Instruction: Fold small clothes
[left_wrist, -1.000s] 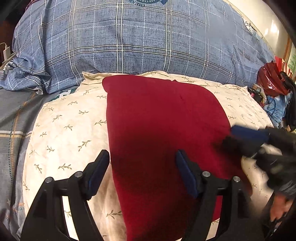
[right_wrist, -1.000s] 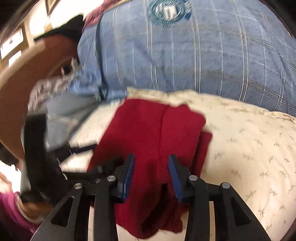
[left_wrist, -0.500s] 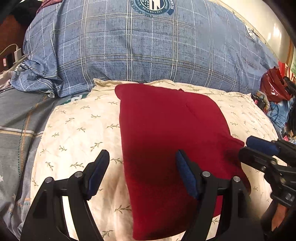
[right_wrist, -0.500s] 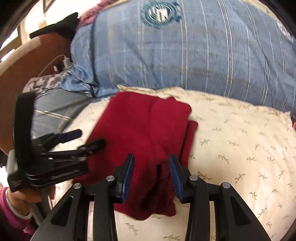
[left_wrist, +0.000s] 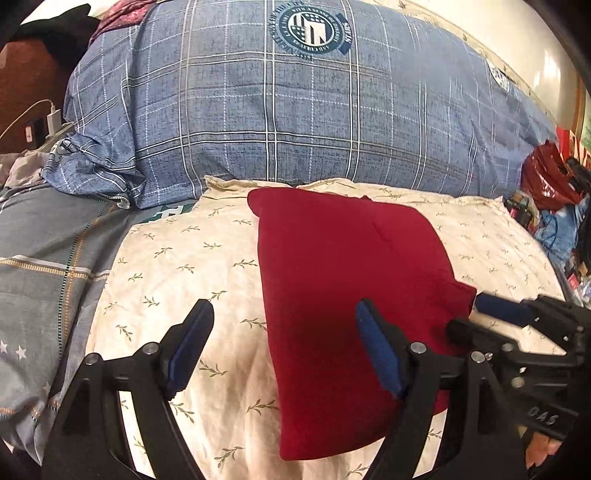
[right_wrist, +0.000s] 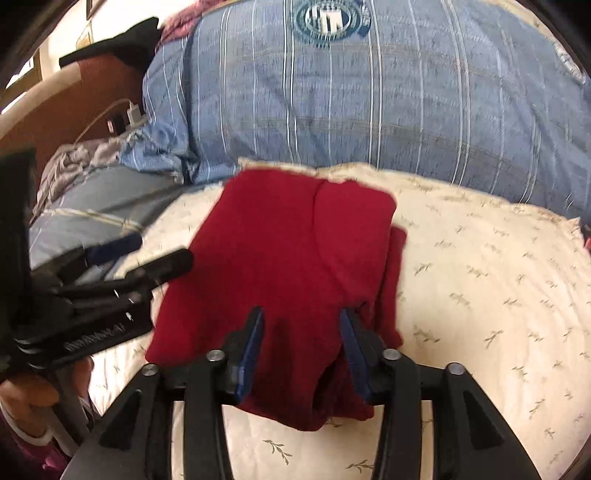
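A folded dark red garment (left_wrist: 347, 295) is laid flat on a cream pillow printed with small leaf sprigs (left_wrist: 177, 266), on a bed. Its long axis is run from near to far, with the far end pointed toward a large blue plaid pillow (left_wrist: 295, 122) and slanted slightly to the left. In the right wrist view the garment (right_wrist: 288, 266) is seen as two stacked layers, with a lower layer left showing along its right edge and a curved seam running down the upper one.

The left tongs (left_wrist: 284, 347) are held wide open and nothing is gripped; the left finger is placed over bare pillow, the right finger over the garment's near part. The right tongs (right_wrist: 301, 350) are opened less widely and set above the garment's near edge, red cloth showing between the fingers, though contact cannot be told. Each tool is seen in the other's view at the garment's side.

A grey plaid bedsheet (left_wrist: 40, 266) is spread to the left, and a red bag (left_wrist: 546, 177) is seen far right.
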